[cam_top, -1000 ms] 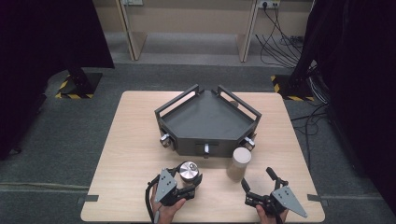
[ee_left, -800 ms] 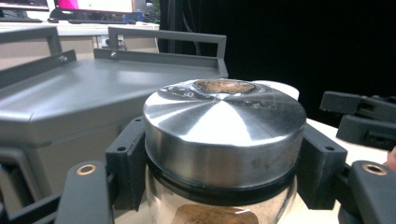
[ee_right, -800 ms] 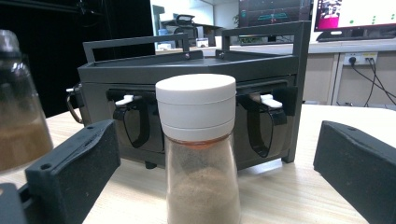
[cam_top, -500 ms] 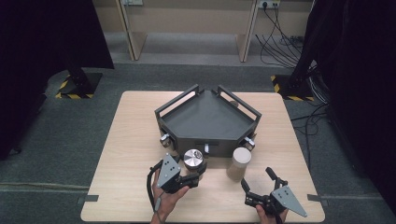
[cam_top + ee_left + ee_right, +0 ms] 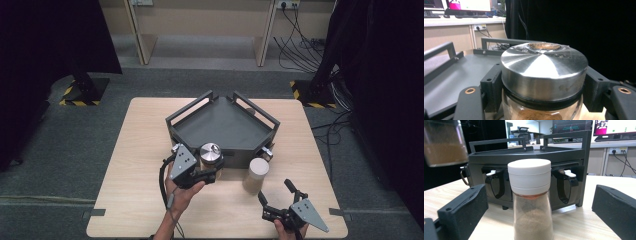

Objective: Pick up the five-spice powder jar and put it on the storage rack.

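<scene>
High view: left gripper [image 5: 209,176] clamped around a clear glass jar with a brushed-metal lid [image 5: 211,154], held above the light wooden table [image 5: 135,190], just at the near-left corner of the dark grey angular tray with raised rail handles [image 5: 222,125]. Right gripper [image 5: 276,199] near the table's near-right edge, jaws spread wide and bare, pointing toward a clear glass shaker with a white cap [image 5: 256,175]. Shaker upright on the wood, just in front of the tray's near wall, apart from both grippers. Bare tabletop to the left of the left hand and along the near edge between the two hands; tray floor open inside its rails. Grey carpet around the table, black curtains left and right, cables at the far right.

Left gripper view: metal lid [image 5: 544,67] large between the two black jaws, pads pressed on the jar below the lid's rim; brown powder visible through the glass. Tray's grey floor [image 5: 454,75] and rails just beyond on the left.

Right gripper view: white-capped shaker [image 5: 530,195] centred between the parted jaws, touching neither, with room on both sides. Tray wall [image 5: 524,157] close behind it, two white-tipped latches on its face. Held jar's powder-filled base [image 5: 444,142] raised at the upper left.
</scene>
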Demonstrator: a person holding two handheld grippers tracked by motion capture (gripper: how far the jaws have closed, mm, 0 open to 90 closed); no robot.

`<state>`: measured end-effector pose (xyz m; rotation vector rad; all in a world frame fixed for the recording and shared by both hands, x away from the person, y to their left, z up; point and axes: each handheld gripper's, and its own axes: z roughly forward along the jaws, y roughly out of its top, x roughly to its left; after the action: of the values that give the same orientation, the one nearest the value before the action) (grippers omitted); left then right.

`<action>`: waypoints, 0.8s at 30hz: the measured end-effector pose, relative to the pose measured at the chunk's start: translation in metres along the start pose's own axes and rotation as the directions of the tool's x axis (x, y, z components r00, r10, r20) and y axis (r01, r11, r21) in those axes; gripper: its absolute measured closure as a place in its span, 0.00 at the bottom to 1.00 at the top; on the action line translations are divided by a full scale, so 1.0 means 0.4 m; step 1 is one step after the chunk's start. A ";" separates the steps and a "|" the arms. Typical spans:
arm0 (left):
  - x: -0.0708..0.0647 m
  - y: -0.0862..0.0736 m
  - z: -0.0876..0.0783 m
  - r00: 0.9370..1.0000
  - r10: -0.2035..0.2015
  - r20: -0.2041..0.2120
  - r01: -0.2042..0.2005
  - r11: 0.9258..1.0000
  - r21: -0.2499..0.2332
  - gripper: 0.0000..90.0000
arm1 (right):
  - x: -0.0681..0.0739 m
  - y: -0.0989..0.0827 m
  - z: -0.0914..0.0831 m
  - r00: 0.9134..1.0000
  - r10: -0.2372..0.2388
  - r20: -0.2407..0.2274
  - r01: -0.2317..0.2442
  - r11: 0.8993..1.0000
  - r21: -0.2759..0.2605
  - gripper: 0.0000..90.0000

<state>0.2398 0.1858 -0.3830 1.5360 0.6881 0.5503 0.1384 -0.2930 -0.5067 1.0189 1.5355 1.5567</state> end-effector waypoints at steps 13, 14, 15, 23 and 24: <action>0.036 0.068 0.046 0.998 -0.010 -0.063 0.009 1.000 -0.027 0.35 | -0.001 0.000 0.001 1.000 -0.002 -0.005 0.002 1.000 0.002 0.01; 0.038 0.072 0.051 0.997 -0.011 -0.070 0.009 1.000 -0.026 0.35 | -0.001 0.001 0.001 1.000 -0.002 -0.005 0.002 1.000 0.002 0.01; 0.041 0.074 0.057 0.997 -0.012 -0.076 0.010 1.000 -0.027 0.35 | -0.001 0.001 0.001 1.000 -0.002 -0.005 0.002 1.000 0.002 0.01; 0.064 0.069 0.111 0.988 -0.041 -0.146 0.036 0.999 -0.037 0.35 | -0.002 0.001 0.002 1.000 -0.001 -0.008 0.001 1.000 0.003 0.01; 0.064 0.069 0.111 0.988 -0.041 -0.146 0.036 0.999 -0.037 0.35 | -0.002 0.001 0.002 1.000 0.000 -0.008 0.000 1.000 0.003 0.01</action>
<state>0.2919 0.1720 -0.3607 1.4571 0.8159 0.6477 0.1394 -0.2935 -0.5065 1.0153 1.5437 1.5608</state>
